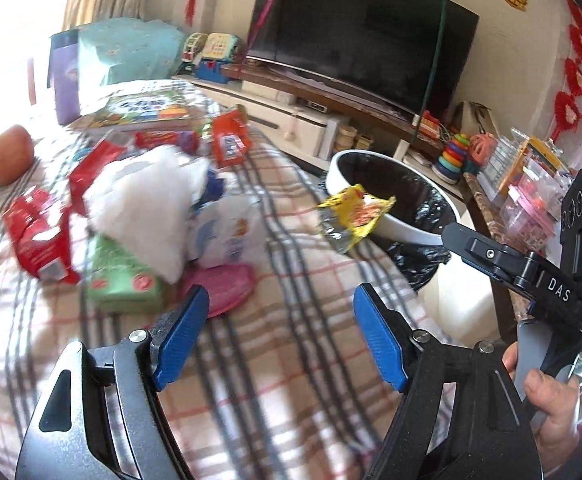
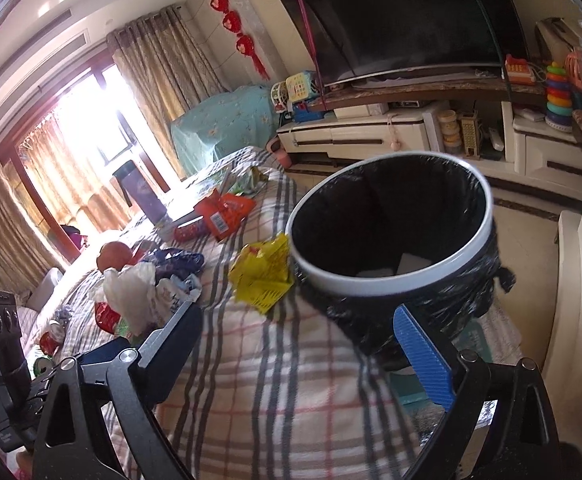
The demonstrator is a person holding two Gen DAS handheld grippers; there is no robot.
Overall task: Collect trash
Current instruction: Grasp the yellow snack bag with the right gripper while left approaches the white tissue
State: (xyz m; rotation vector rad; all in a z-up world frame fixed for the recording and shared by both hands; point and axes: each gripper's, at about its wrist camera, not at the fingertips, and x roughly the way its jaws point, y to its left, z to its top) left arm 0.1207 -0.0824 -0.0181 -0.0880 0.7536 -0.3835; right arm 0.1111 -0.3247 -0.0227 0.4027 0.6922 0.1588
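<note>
A yellow snack wrapper (image 1: pixel 353 215) lies on the plaid cloth right beside the rim of the white bin with a black liner (image 1: pixel 401 226); it also shows in the right wrist view (image 2: pixel 263 270), next to the bin (image 2: pixel 395 280). More trash lies on the cloth: red wrappers (image 1: pixel 37 236), an orange packet (image 1: pixel 229 140), crumpled white tissue (image 1: pixel 143 208), a green pack (image 1: pixel 123 280). My left gripper (image 1: pixel 281 336) is open and empty above the cloth. My right gripper (image 2: pixel 303 344) is open and empty, near the bin.
An apple (image 1: pixel 9 154), a picture book (image 1: pixel 143 112) and a purple tumbler (image 1: pixel 65 80) sit on the table's far side. A TV (image 1: pixel 363 36) on a low cabinet, toys (image 1: pixel 453 156) and a stone-topped shelf (image 1: pixel 487 208) stand beyond the bin.
</note>
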